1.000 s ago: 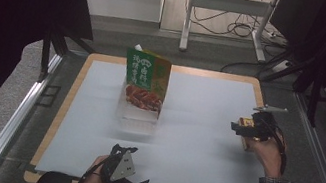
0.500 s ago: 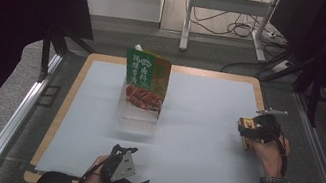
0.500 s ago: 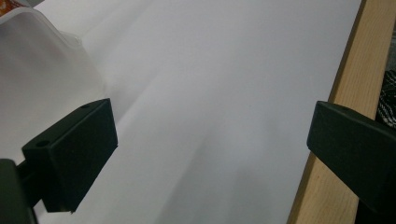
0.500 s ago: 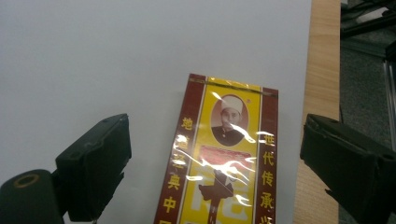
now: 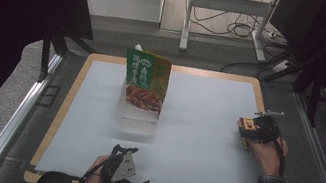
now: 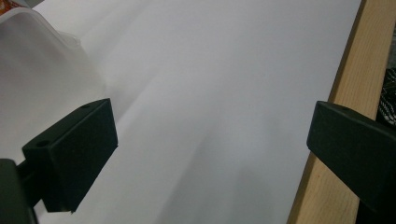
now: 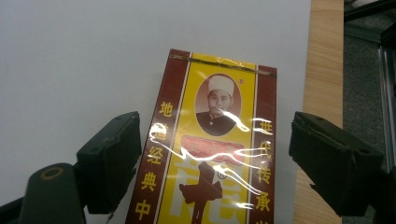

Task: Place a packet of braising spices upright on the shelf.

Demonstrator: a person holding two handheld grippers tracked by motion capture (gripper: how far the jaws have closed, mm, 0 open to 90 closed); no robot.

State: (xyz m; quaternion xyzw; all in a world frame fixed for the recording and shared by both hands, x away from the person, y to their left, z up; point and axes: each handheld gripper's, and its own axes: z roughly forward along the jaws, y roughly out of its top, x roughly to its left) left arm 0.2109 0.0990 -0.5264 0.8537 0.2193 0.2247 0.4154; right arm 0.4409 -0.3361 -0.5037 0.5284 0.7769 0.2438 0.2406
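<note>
The yellow-and-maroon box (image 7: 210,154) lies flat near the right edge of the white sheet (image 5: 195,127), just inside the wooden rim (image 7: 322,70) of the surface, and the right gripper (image 7: 215,158) straddles it from above. Its jaws have just been closing with the box between them, yet a gap shows on each side, so the pads do not press it. The step in hand looks like the grasp itself: the next move calls for closing squarely on the long sides. The box is a flat rectangular carton under glossy film (highlights ripple across it), so it may slip unless the pads bite evenly.

Nearer than the box, at the front edge of the surface, the left gripper (image 5: 124,168) rests with its jaws spread wide over bare sheet, holding nothing. Farther than the box and well to its left stands an upright green printed pouch (image 5: 145,81) in a clear, frosted plastic tub (image 5: 136,117)
</note>
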